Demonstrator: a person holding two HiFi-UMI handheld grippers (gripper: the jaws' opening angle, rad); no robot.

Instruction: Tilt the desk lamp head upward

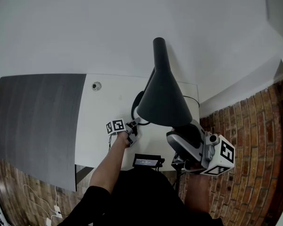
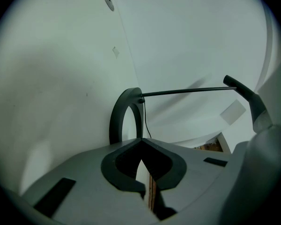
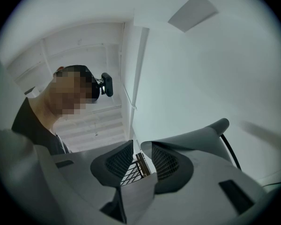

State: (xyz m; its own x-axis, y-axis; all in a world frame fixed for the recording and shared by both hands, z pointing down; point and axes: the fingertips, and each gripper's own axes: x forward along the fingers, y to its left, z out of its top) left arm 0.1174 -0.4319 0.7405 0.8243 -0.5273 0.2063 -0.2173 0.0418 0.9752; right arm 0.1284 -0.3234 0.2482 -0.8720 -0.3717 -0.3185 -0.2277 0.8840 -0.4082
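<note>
dark grey and cone-shaped, the lamp head [image 1: 162, 98] stands over the white surface [image 1: 108, 98], its wide rim toward the person and its narrow end pointing away. its ring base [image 2: 124, 114] lies on the surface, and a thin arm [image 2: 187, 91] runs from it to the head. the left hand-held gripper [image 1: 133, 125] rests just beside the base, jaws together with nothing between them. the right hand-held gripper [image 3: 141, 148] sits under the head's rim, jaws narrowly apart and empty, the head lying along the outer side of one jaw. brick floor [image 1: 254, 140] shows at the right.
</note>
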